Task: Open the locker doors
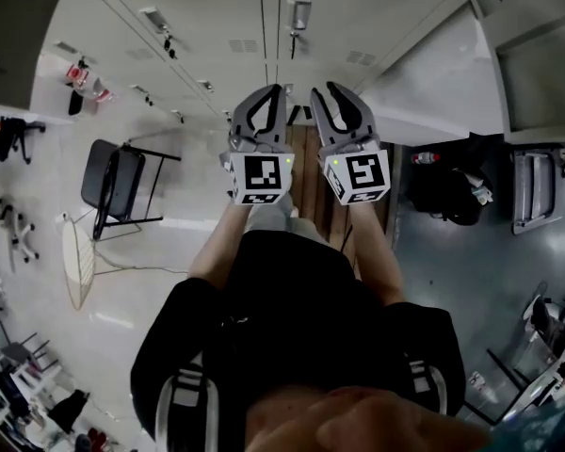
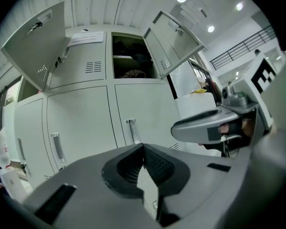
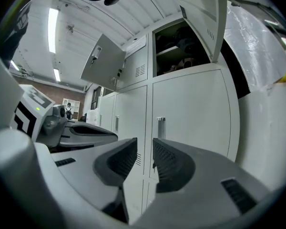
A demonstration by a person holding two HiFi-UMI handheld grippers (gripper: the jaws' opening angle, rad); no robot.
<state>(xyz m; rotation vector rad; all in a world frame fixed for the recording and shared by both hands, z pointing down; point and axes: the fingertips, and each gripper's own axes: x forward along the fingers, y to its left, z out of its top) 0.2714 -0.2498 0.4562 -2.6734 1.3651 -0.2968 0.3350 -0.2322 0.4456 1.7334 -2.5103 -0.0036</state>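
The left gripper (image 2: pixel 144 148) fingers were closed, empty; the right gripper (image 3: pixel 144 144) fingers stood slightly apart, empty. Best to straddle the locker door handle (image 3: pixel 160 127) squarely.

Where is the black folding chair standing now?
In the head view, the black folding chair stands on the floor at the left, before the lockers and left of the left gripper.
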